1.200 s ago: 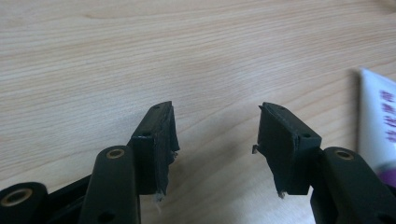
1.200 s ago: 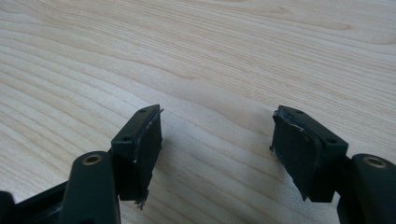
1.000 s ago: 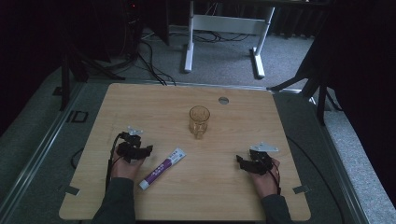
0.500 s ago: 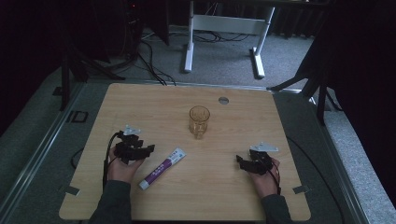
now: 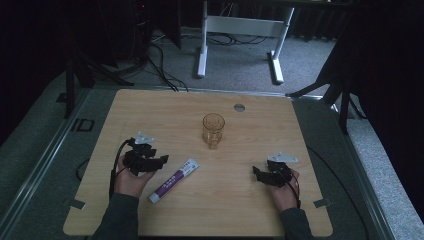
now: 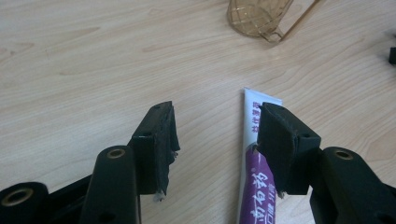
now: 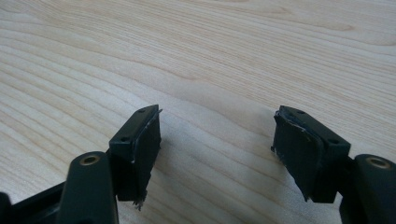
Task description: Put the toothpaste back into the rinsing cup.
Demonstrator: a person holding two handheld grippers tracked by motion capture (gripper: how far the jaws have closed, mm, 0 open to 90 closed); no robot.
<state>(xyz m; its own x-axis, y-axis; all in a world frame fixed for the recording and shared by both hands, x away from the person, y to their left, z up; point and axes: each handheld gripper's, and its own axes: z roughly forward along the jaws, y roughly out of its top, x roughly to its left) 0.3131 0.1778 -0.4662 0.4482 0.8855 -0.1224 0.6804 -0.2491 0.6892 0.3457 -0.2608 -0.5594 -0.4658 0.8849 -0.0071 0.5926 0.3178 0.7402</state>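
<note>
A white and purple toothpaste tube lies flat on the wooden table, slanting up to the right. My left gripper sits just left of it, open, in a person's hand. In the left gripper view the left gripper shows bare wood between its jaws, and its right jaw overlaps the tube. A clear amber glass stands upright near the table's middle, and its base shows at the top of the left gripper view. My right gripper rests open at the right, over bare wood.
A small grey round grommet is set in the table near the far edge. Beyond the table stand a white desk frame and cables on grey carpet. Black cables trail from both grippers toward the front edge.
My left gripper has shifted slightly right, toward the toothpaste tube. The right gripper, the glass and the tube have stayed where they were.
</note>
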